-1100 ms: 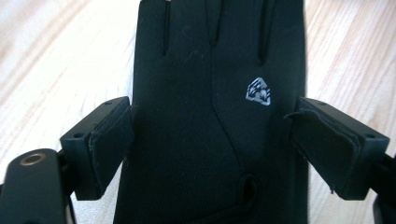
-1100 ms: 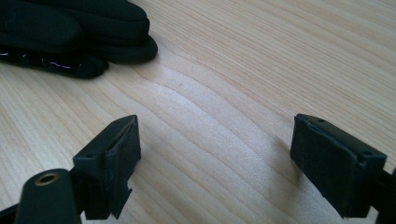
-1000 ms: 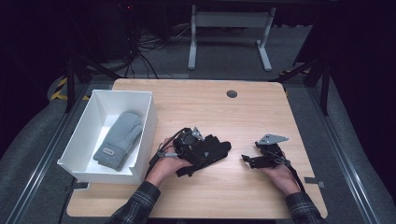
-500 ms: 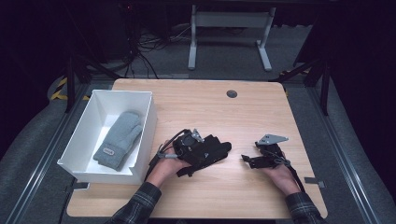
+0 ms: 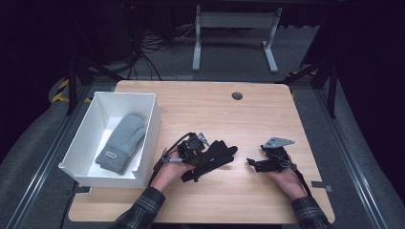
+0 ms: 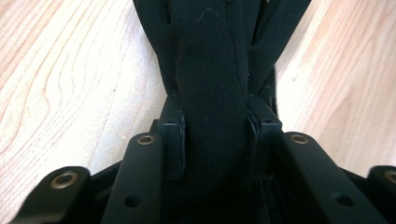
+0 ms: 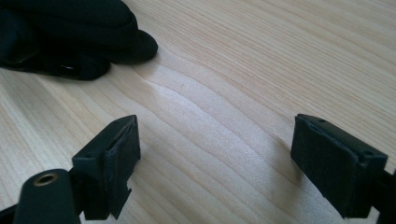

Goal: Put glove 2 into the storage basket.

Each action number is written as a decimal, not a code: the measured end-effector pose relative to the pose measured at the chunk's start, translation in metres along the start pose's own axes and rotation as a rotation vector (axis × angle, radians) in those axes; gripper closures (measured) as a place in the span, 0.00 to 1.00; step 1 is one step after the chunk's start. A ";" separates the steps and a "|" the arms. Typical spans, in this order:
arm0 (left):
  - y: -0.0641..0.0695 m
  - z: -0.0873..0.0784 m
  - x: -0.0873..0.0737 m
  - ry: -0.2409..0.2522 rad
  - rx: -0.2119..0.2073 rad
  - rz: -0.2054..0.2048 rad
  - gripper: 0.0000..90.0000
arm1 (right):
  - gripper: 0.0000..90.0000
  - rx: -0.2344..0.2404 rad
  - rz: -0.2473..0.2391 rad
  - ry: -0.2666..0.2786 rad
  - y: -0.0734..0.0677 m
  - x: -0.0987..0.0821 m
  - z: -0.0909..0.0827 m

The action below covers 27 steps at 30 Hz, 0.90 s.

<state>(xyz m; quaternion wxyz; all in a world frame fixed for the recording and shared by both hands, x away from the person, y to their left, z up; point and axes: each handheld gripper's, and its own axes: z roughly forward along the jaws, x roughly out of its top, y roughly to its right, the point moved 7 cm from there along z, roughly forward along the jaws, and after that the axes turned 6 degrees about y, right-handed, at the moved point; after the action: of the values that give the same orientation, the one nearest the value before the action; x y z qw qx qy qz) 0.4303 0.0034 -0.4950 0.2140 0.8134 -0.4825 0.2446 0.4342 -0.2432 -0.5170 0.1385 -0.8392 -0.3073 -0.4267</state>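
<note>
Left gripper point(image 6: 215, 140): jaws just closing, pads pressed on black glove point(image 6: 212, 70) lying between them. Right gripper point(image 7: 215, 163): jaws wide apart, bare counter point(image 7: 224, 121) between.

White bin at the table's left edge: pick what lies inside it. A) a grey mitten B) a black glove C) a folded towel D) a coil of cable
A: the high view shows a grey mitten lying in the white bin, while the black glove is on the table, pinched between the pads of the left gripper.
</note>
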 end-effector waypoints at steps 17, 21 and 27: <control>0.013 -0.076 0.048 0.125 0.033 -0.082 0.74 | 0.18 0.001 -0.001 -0.001 0.000 0.000 0.000; 0.013 -0.094 0.057 0.129 0.048 -0.083 0.74 | 0.18 0.001 -0.001 -0.001 0.000 0.000 0.000; 0.010 -0.121 0.065 0.126 0.072 -0.081 0.74 | 0.18 0.001 -0.001 0.000 0.000 0.000 0.000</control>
<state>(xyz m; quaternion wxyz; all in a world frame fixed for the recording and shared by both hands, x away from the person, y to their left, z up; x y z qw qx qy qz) 0.4253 0.0252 -0.3587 0.2244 0.8225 -0.4256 0.3034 0.4344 -0.2431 -0.5170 0.1385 -0.8391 -0.3078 -0.4265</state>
